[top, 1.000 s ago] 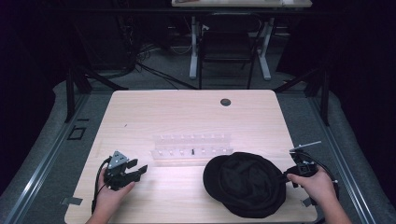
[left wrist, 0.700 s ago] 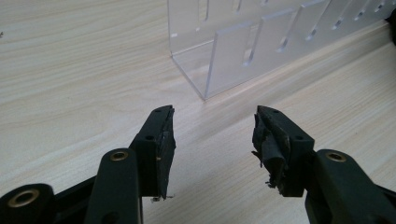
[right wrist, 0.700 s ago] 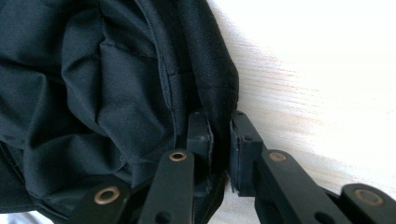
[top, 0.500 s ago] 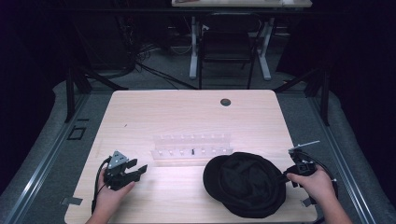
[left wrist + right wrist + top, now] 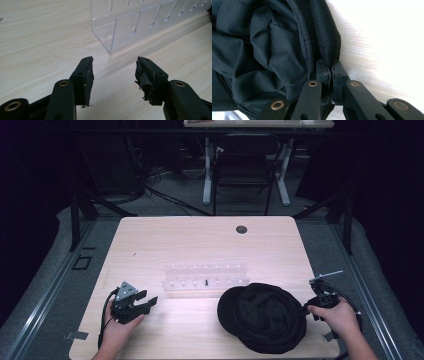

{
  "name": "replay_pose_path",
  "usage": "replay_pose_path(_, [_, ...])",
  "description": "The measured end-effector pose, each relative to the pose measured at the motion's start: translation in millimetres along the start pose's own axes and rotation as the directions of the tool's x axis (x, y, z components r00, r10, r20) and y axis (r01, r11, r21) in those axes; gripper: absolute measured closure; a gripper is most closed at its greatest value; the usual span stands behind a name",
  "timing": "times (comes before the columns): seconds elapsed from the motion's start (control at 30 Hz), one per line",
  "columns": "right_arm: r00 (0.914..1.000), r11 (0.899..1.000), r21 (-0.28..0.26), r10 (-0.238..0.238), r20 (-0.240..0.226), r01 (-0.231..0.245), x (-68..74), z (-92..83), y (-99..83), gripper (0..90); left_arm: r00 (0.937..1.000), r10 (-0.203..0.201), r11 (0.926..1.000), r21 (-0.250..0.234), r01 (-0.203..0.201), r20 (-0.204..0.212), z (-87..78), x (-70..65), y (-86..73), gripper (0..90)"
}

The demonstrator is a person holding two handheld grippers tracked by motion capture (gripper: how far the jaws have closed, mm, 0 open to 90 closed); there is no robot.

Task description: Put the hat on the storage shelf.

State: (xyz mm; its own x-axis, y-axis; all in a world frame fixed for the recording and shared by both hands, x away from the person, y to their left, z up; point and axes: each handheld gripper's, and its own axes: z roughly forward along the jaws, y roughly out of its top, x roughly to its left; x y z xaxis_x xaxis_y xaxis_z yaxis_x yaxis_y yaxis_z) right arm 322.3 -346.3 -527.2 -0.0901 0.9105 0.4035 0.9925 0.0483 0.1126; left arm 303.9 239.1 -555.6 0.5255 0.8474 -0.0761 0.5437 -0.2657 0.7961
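Right gripper view: the right tool is clenched on the rim of a black cap, a thin fold of fabric pinched between its pads. From the high view, that cap lies at the near right of the wooden desk, just in front of a clear acrylic rack. The left tool rests released at the near left, jaws apart, holding nothing, the rack's end close ahead of it. So slight a bite on soft cloth could likely slip free if pulled sharply, and a dragged cap might knock the light rack.
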Motion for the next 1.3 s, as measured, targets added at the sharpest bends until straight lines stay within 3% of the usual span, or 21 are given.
replay_pose_path(0.17, [0.9999, 1.0, 0.014, -0.011, -0.005, 0.011, -1.0, -4.6, -1.0, 87.3, 1.0, 0.0, 1.0, -0.001, 0.0, -0.001, 0.1, -0.2, -0.1, 48.2])
replay_pose_path(0.2, [0.9998, 1.0, -0.02, 0.011, -0.017, -0.012, 0.4, -3.7, -2.5, 87.3, 1.0, 0.0, 1.0, -0.001, 0.0, -0.002, 0.1, -0.2, -0.1, 48.2])
replay_pose_path(0.33, [0.9996, 1.0, -0.013, -0.002, -0.03, 0.002, 2.4, -10.0, -3.2, 87.5, 1.0, -0.001, 1.0, -0.001, 0.001, -0.002, 0.0, -0.3, -0.2, 48.3])
replay_pose_path(0.43, [0.9993, 0.999, -0.037, 0.009, -0.037, -0.01, 4.1, -11.0, -4.5, 87.6, 1.0, 0.001, 1.0, -0.001, -0.001, -0.001, 0.1, -0.2, -0.2, 48.3])
replay_pose_path(0.47, [0.9995, 1.0, -0.007, -0.018, -0.027, 0.018, 3.3, -14.2, -3.8, 87.6, 1.0, 0.001, 1.0, 0.001, -0.001, -0.002, 0.0, -0.2, -0.2, 48.3])
replay_pose_path(0.5, [0.9992, 1.0, -0.03, 0.006, -0.04, -0.007, 5.7, -14.4, -4.5, 87.6, 1.0, 0.001, 1.0, 0.001, -0.001, -0.002, 0.0, -0.2, -0.2, 48.3])
replay_pose_path(0.67, [0.999, 0.999, -0.034, -0.017, -0.04, 0.016, 10.6, -22.2, -5.9, 87.6, 1.0, 0.002, 1.0, 0.0, -0.002, -0.002, 0.0, -0.1, -0.2, 48.3])
replay_pose_path(0.77, [0.9994, 0.998, -0.055, 0.001, -0.036, -0.003, 17.3, -27.0, -6.6, 87.7, 1.0, 0.002, 1.0, 0.001, -0.002, -0.002, 0.0, -0.2, -0.3, 48.3])
replay_pose_path(0.8, [0.9993, 0.999, -0.039, -0.02, -0.031, 0.019, 17.0, -30.1, -6.0, 87.6, 1.0, 0.002, 1.0, 0.0, -0.002, -0.002, -0.1, -0.2, -0.3, 48.3])
replay_pose_path(0.87, [0.9986, 0.999, -0.047, -0.019, -0.049, 0.017, 20.5, -34.7, -6.0, 87.6, 1.0, 0.002, 1.0, 0.0, -0.002, -0.002, -0.1, -0.1, -0.3, 48.3])
replay_pose_path(0.93, [0.9983, 0.998, -0.039, -0.043, -0.039, 0.041, 24.1, -39.4, -5.6, 87.7, 1.0, 0.001, 1.0, 0.0, -0.001, -0.003, -0.2, -0.1, -0.3, 48.3])
replay_pose_path(0.97, [0.9991, 0.998, -0.059, -0.027, -0.033, 0.025, 27.1, -39.4, -6.4, 87.7, 1.0, 0.001, 1.0, 0.001, -0.001, -0.003, -0.3, -0.1, -0.3, 48.3])
replay_pose_path(1.03, [0.9984, 0.998, -0.044, -0.054, -0.016, 0.053, 34.0, -46.0, -5.4, 87.7, 1.0, 0.002, 1.0, 0.001, -0.002, -0.002, -0.1, -0.2, -0.3, 48.3])
replay_pose_path(1.1, [0.9989, 0.997, -0.059, -0.046, -0.014, 0.045, 37.0, -47.0, -5.7, 87.7, 1.0, 0.002, 1.0, 0.0, -0.002, -0.002, 0.0, -0.3, -0.4, 48.3])
replay_pose_path(1.13, [0.9975, 0.997, -0.039, -0.07, -0.004, 0.07, 38.4, -50.8, -4.7, 87.7, 1.0, 0.002, 1.0, 0.001, -0.002, -0.002, 0.0, -0.3, -0.4, 48.3])
replay_pose_path(1.2, [0.9973, 0.996, -0.048, -0.073, -0.004, 0.073, 44.0, -55.0, -3.7, 87.8, 1.0, 0.002, 1.0, 0.001, -0.002, -0.002, 0.0, -0.2, -0.4, 48.3])
replay_pose_path(1.23, [0.9982, 0.995, -0.082, -0.059, -0.001, 0.059, 49.7, -56.9, -4.1, 87.8, 1.0, 0.002, 1.0, 0.002, -0.002, -0.003, -0.1, -0.2, -0.3, 48.3])
replay_pose_path(1.3, [0.9962, 0.995, -0.056, -0.087, 0.006, 0.087, 50.3, -60.9, -2.6, 87.8, 1.0, 0.001, 1.0, 0.002, -0.001, -0.003, -0.1, -0.1, -0.4, 48.3])
